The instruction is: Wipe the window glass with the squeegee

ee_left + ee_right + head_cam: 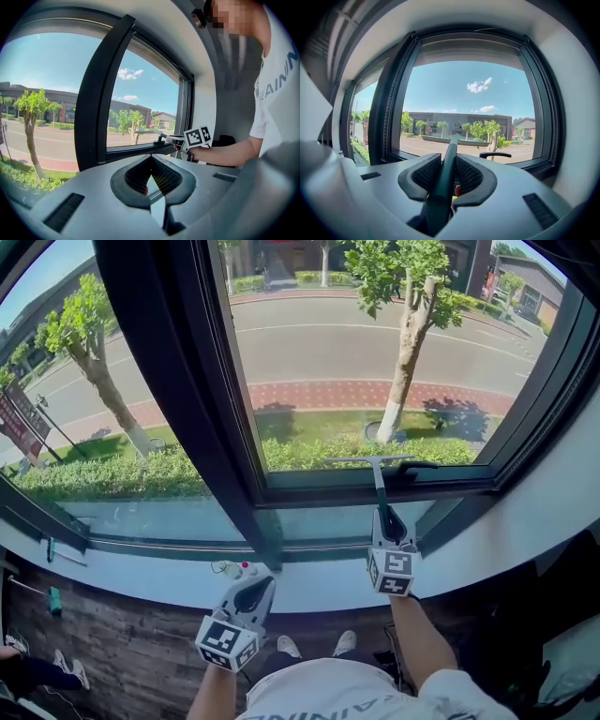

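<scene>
The squeegee has a dark green handle (380, 491) and a thin blade (368, 461) lying across the bottom of the right window pane (375, 352). My right gripper (388, 517) is shut on the handle just above the white sill. In the right gripper view the handle (444, 178) runs up between the pads to the blade (451, 139) at the glass. My left gripper (257, 587) hangs lower, by the dark mullion (202, 409), shut with nothing in it. Its tips (151, 174) meet in the left gripper view, where the right gripper's marker cube (197, 137) shows.
A black window handle (418, 466) sits on the lower frame just right of the blade. Small red and white items (234, 569) lie on the white sill (141, 579). A green-headed tool (53, 601) and another person's leg (28, 671) are on the floor at left.
</scene>
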`<control>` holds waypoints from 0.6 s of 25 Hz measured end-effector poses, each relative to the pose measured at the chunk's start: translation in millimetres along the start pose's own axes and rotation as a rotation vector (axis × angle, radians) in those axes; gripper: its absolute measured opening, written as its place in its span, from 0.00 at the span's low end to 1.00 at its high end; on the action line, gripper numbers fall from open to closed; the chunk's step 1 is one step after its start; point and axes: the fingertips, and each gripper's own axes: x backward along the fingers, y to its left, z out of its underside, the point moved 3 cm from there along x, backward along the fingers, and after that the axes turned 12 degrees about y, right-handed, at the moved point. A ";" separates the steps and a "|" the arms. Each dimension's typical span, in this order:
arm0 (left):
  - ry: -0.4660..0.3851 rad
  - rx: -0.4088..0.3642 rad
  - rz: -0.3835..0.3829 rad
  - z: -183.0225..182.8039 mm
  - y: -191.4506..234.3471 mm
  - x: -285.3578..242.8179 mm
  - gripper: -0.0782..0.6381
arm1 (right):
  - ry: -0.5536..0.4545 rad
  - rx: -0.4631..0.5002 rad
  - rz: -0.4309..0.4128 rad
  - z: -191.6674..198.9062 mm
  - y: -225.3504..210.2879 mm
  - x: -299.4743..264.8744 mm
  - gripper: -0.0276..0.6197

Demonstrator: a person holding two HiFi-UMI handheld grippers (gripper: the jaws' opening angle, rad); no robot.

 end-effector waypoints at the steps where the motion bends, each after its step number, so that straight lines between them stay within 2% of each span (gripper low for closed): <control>1: -0.001 0.001 -0.004 -0.6 -0.2 1.1 0.13 | -0.022 0.003 -0.012 -5.2 1.4 8.6 0.20; 8: -0.033 0.027 -0.062 -3.5 -8.8 6.2 0.13 | -0.121 -0.010 -0.106 -15.4 -4.2 84.3 0.20; 15: -0.088 0.116 -0.179 -4.1 -15.0 14.7 0.13 | -0.106 -0.033 -0.178 5.8 -14.0 101.4 0.20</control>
